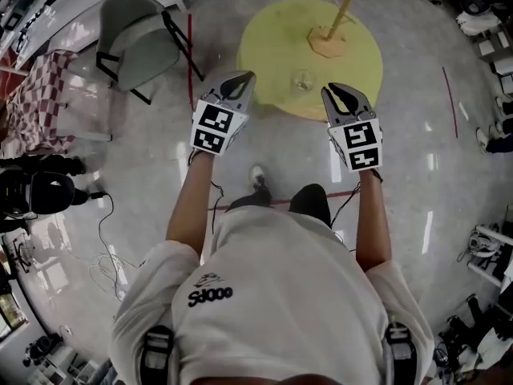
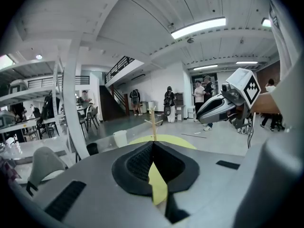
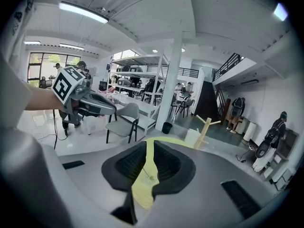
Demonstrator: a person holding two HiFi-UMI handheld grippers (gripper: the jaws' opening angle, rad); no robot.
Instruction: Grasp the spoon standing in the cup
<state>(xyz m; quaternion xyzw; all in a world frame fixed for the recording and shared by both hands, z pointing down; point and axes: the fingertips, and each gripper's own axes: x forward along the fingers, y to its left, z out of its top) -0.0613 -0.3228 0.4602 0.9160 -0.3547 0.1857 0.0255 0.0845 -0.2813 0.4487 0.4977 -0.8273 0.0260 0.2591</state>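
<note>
A clear glass cup (image 1: 302, 79) stands on the round yellow table (image 1: 268, 30), in front of a wooden mug tree (image 1: 333, 30). Through the gap of my right gripper a thin spoon (image 3: 147, 174) shows far off over the yellow top. Both grippers hover over the floor short of the table's near edge. My left gripper (image 1: 239, 79) is to the cup's left, its jaws closed tip to tip (image 2: 153, 144). My right gripper (image 1: 341, 92) is to the cup's right, its jaws (image 3: 149, 143) standing a narrow slot apart with nothing between the pads.
A grey chair (image 1: 140, 42) stands left of the table, and a checkered cloth (image 1: 44, 95) lies further left. Cables (image 1: 104, 247) trail on the glossy floor. Red tape lines (image 1: 450, 103) mark the floor. Shelves and clutter line the room's edges.
</note>
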